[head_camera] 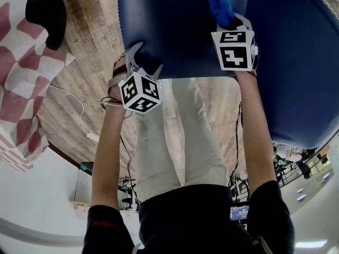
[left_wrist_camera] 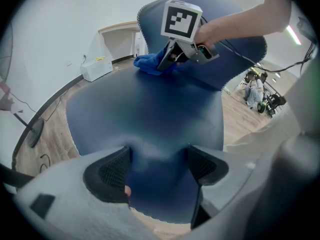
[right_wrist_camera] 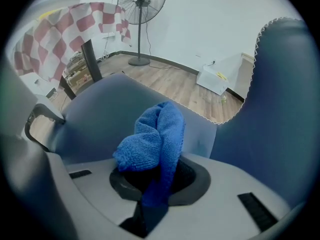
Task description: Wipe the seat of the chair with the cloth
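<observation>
On blue seat: cloth; wood flr.

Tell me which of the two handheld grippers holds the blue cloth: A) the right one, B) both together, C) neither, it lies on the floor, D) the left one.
A: the right gripper is shut on the blue cloth, while the left gripper has its jaws apart over the chair seat.
</observation>
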The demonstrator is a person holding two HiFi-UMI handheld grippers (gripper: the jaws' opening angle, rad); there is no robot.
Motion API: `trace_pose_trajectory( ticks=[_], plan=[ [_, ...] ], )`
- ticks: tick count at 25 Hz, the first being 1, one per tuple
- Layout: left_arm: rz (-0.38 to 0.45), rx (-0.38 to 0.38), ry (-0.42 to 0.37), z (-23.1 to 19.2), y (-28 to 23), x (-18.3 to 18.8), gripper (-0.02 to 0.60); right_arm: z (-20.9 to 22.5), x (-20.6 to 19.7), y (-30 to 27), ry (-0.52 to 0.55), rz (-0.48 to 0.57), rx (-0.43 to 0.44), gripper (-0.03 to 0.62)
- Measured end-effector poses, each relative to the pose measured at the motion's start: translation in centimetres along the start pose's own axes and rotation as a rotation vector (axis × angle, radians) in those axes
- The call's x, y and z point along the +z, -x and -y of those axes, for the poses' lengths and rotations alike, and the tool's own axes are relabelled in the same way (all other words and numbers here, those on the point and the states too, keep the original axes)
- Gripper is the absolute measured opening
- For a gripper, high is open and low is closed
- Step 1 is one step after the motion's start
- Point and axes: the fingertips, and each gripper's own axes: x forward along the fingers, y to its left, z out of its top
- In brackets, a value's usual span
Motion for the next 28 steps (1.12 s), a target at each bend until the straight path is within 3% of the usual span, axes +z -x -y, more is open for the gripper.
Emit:
trace_pose_trajectory(
  ticks=[14,28],
  plan=[
    [0.012,0.001,-0.001,0.1,0.0,0.2,0.36,-2.2,0.4,-0.5,-0.183,0.007,0.033,0.057],
    [0.02,0.004,0.0,-0.1,0.1,0.2,0.36,-5.2,3.6,-0.9,-0.182,0.06,0.102,0.057]
  ],
)
